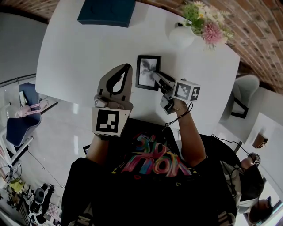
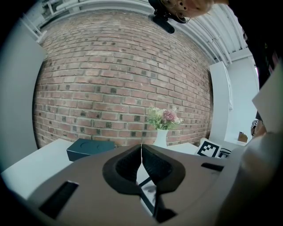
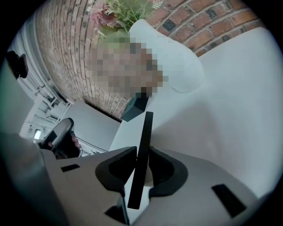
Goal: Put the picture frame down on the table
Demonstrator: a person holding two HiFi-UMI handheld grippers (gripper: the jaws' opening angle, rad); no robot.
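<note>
Right gripper view: right gripper [image 3: 141, 154] pinches the picture frame [image 1: 147, 70] edgewise for laying flat; left gripper [image 2: 141, 150] clenched, empty

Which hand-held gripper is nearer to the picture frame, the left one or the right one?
Right. The right hand-held gripper grips the picture frame by its edge; the left hand-held gripper is beside the frame's left side, jaws together, apart from it.

Your right gripper [image 1: 156, 77] hides the near right corner of the picture frame [image 1: 145, 66]. The dark box [image 1: 107, 12] is cut off at the far edge.
</note>
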